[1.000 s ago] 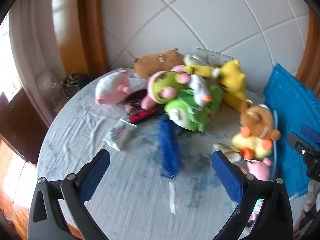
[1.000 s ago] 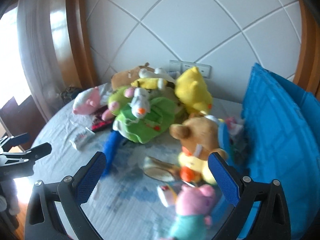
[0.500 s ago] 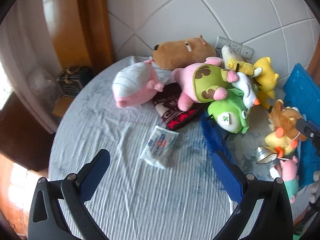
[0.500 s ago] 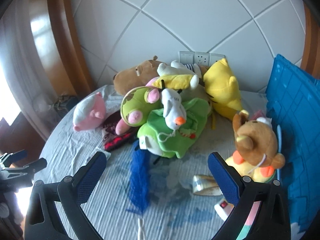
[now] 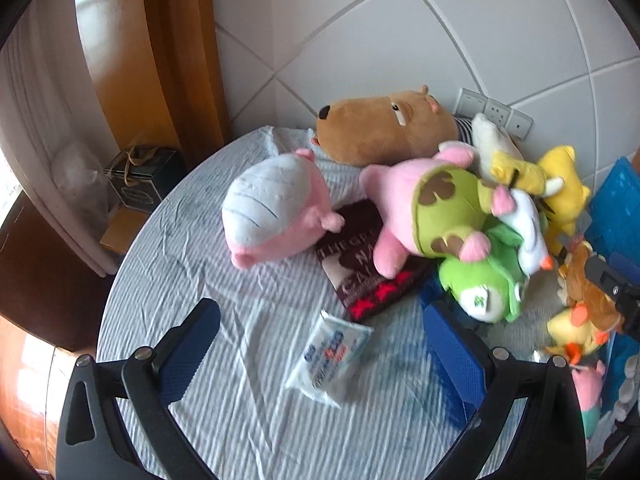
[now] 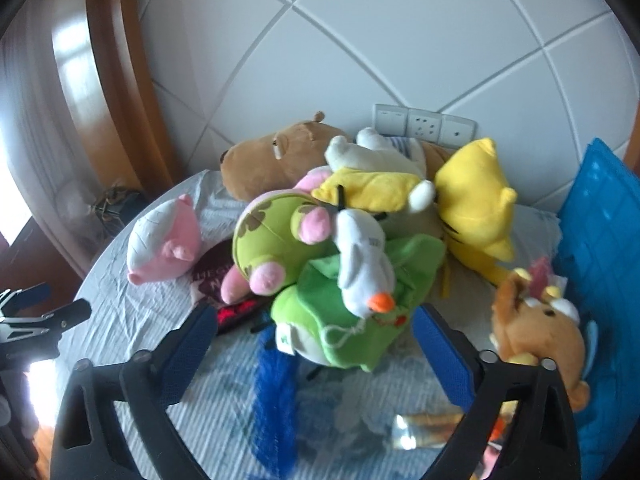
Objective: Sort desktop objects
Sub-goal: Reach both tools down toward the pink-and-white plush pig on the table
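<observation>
A heap of plush toys lies on the round table's striped cloth point(image 5: 224, 280). My left gripper point(image 5: 320, 344) is open low over the cloth, and a white tissue pack point(image 5: 328, 360) lies between its fingers, untouched. Beyond it are a dark book point(image 5: 368, 276), a pink-and-white plush point(image 5: 276, 208) and a brown capybara plush point(image 5: 384, 128). My right gripper point(image 6: 316, 344) has its jaws closing around the front of a green frog plush point(image 6: 352, 320); the pads stand clear of it. A white duck plush point(image 6: 364, 268) lies on the frog.
A pink plush in a clover suit point(image 6: 272, 240), a yellow plush point(image 6: 476, 200) and a brown bear plush point(image 6: 536, 340) crowd the heap. A blue crate point(image 6: 608, 264) stands at the right. A blue fringed strip point(image 6: 276, 392) and a shiny wrapper point(image 6: 424, 428) lie near the front edge.
Both grippers have come in closer to the heap and lower. The tissue pack now sits between the left fingers, the green frog between the right ones, whose jaws have narrowed a little.
</observation>
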### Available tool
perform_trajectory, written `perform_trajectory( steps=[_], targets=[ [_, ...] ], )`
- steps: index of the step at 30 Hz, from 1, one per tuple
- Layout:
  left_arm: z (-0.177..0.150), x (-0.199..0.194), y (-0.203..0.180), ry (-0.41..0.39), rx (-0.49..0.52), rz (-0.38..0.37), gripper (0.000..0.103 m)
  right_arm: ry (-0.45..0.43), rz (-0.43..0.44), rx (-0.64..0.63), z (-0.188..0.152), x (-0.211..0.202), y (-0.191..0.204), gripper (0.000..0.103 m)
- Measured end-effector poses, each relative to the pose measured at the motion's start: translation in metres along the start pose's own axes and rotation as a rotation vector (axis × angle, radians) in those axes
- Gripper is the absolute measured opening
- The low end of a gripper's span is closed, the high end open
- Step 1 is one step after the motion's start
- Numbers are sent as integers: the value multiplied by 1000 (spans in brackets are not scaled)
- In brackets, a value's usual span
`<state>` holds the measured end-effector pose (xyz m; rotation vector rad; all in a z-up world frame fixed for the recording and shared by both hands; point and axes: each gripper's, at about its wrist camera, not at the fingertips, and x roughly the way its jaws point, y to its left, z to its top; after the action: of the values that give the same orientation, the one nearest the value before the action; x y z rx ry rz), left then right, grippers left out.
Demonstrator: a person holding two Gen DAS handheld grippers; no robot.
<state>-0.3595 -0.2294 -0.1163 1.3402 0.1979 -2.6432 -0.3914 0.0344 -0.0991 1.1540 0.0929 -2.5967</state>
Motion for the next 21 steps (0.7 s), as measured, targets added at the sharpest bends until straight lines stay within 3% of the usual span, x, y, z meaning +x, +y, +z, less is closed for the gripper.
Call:
perform_trajectory(
  steps=[6, 13, 21],
  targets=[
    [28, 26, 51, 12, 20, 25, 103, 13, 41, 8, 16, 27, 36, 91],
    [50, 76, 113, 72, 20, 14, 103, 57, 86, 19, 40, 85, 110, 91],
    [63, 140, 132, 124, -21, -61, 103, 141, 168, 8, 72, 167, 163, 96]
  ],
)
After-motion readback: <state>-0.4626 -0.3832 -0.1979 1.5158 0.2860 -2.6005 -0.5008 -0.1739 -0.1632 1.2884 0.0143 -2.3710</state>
